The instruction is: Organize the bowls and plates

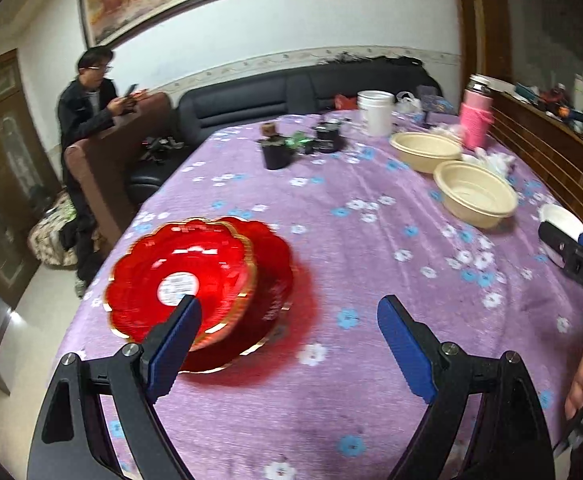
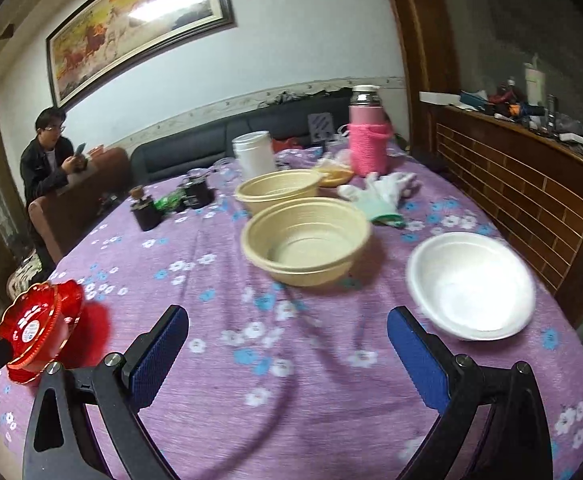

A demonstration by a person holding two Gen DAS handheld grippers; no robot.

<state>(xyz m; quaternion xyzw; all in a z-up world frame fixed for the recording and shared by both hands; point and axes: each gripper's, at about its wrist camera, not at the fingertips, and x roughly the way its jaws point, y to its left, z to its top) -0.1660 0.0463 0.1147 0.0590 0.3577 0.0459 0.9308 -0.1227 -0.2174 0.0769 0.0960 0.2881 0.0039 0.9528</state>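
Observation:
Two red scalloped plates (image 1: 195, 280) with gold rims lie stacked on the purple flowered tablecloth (image 1: 331, 240), just ahead and left of my open left gripper (image 1: 289, 312); its left finger overlaps the top plate's rim. They show at the left edge of the right wrist view (image 2: 39, 328). Two cream bowls (image 2: 305, 240) (image 2: 277, 190) stand mid-table, also seen in the left wrist view (image 1: 475, 198) (image 1: 425, 150). A white bowl (image 2: 471, 284) lies right of my open, empty right gripper (image 2: 287, 320).
A pink thermos (image 2: 367, 140), a white tub (image 2: 253, 156), white gloves (image 2: 383, 190), a black pot (image 2: 145, 210) and a dark jar (image 2: 197, 192) stand at the far side. A wooden bench back (image 2: 511, 204) runs along the right. A seated person (image 2: 47, 156) is far left.

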